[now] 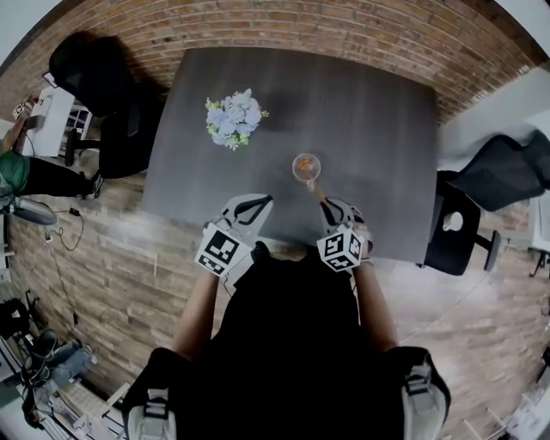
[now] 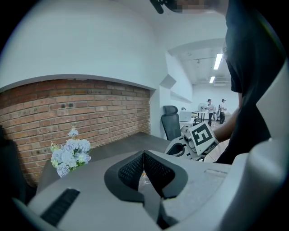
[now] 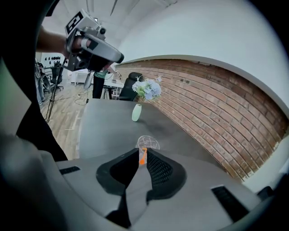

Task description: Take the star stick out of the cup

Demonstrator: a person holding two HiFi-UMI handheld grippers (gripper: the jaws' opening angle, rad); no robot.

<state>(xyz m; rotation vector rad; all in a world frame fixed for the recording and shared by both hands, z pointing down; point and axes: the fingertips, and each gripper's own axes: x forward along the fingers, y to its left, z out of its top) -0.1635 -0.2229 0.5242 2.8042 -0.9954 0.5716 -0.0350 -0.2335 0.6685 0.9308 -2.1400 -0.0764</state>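
A clear cup (image 1: 306, 166) stands on the dark grey table (image 1: 378, 129), near its front edge. An orange star stick (image 1: 315, 187) leans out of the cup toward me. My right gripper (image 1: 329, 204) is shut on the stick's near end. In the right gripper view the stick (image 3: 142, 155) shows between the closed pads, with the cup (image 3: 148, 143) just beyond. The star end is not visible. My left gripper (image 1: 254, 203) hovers at the table's front edge, left of the cup, shut with nothing in it (image 2: 144, 168).
A bunch of pale blue flowers (image 1: 234, 119) in a light green vase (image 3: 136, 113) stands on the table's far left. A brick wall (image 1: 284, 26) runs behind the table. Black office chairs (image 1: 455, 223) stand at both ends. People are in the background.
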